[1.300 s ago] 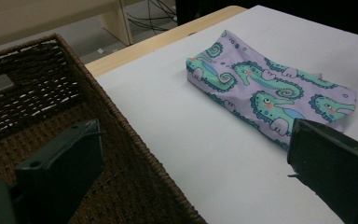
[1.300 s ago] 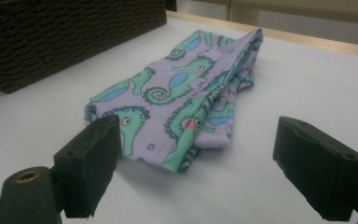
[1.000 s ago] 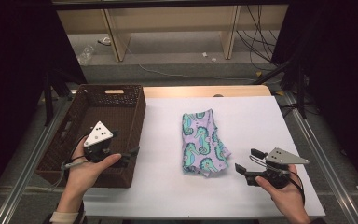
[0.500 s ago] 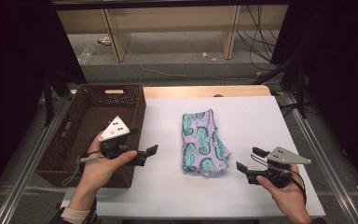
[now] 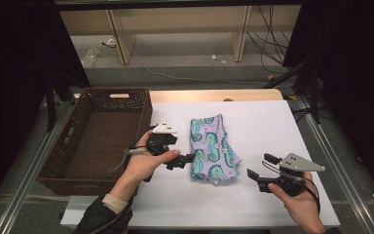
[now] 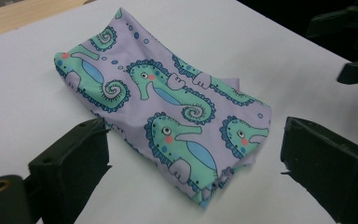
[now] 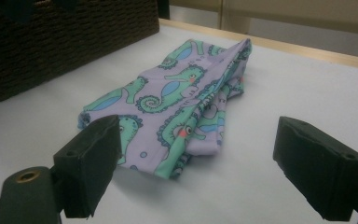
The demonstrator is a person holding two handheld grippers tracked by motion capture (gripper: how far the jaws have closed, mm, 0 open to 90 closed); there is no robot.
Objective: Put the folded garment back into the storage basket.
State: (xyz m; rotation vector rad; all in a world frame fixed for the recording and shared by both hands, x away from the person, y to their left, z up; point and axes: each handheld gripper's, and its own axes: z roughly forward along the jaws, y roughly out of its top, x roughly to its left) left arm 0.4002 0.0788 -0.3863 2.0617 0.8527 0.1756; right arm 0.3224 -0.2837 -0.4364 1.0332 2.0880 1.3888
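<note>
Between my two hands on the white table [image 5: 272,122], my left gripper [image 5: 184,161] stands with jaws spread wide, gripping nothing, its tips just beside the near left edge of the folded seahorse cloth [image 5: 212,148]. My right gripper [image 5: 260,171] is likewise spread and empty, near the cloth's near right corner but apart from it. A brown wicker basket [image 5: 78,146] sits at the table's left, beside the cloth.

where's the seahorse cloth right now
In the high view the folded seahorse cloth lies mid-table on the white table, right of the wicker basket, between the open left claw and right claw.
</note>
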